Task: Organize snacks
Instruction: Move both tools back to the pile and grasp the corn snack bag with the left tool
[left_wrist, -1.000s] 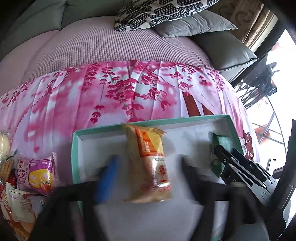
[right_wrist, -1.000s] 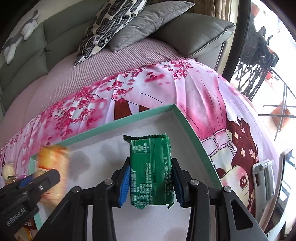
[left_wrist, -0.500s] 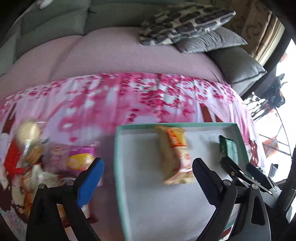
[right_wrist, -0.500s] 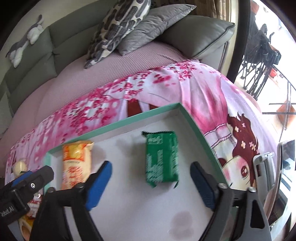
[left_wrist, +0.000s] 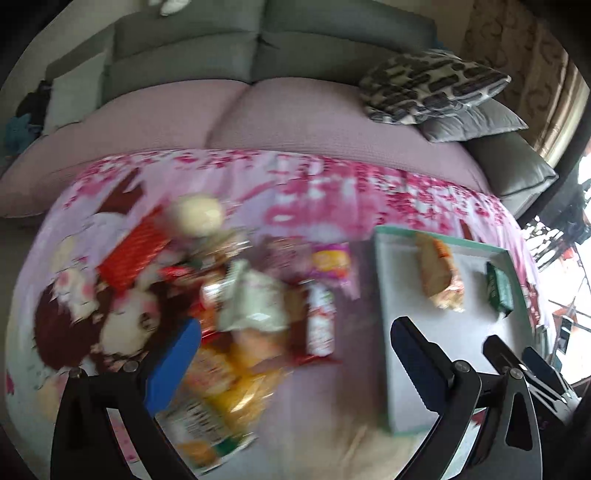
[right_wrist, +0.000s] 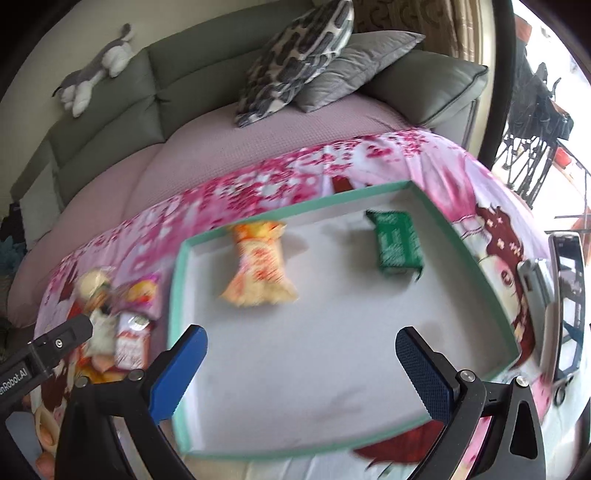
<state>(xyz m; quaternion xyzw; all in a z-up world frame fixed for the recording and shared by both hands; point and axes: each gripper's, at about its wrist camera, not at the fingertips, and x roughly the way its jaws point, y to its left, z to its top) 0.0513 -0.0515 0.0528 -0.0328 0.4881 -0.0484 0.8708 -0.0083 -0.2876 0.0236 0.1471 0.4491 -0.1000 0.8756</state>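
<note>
A teal-rimmed white tray (right_wrist: 177, 295) lies on the pink cloth and holds an orange snack pack (right_wrist: 260, 271) and a green snack pack (right_wrist: 397, 245). In the left wrist view the tray (left_wrist: 384, 369) sits at the right with the orange pack (left_wrist: 439, 277) and green pack (left_wrist: 498, 290). My left gripper (left_wrist: 291, 365) is open and empty above a blurred pile of snack packs (left_wrist: 251, 317) left of the tray. My right gripper (right_wrist: 301, 373) is open and empty over the tray's near half.
A pink cherry-blossom cloth (right_wrist: 258, 184) covers the surface in front of a grey sofa (left_wrist: 221, 51) with patterned pillows (right_wrist: 295, 55). A phone (right_wrist: 565, 291) lies right of the tray. The left gripper's body (right_wrist: 37, 362) shows at the left edge.
Both grippers opened and let go of their packs in the tray. The left gripper swung left over the snack pile. The right gripper pulled back from the green pack.
</note>
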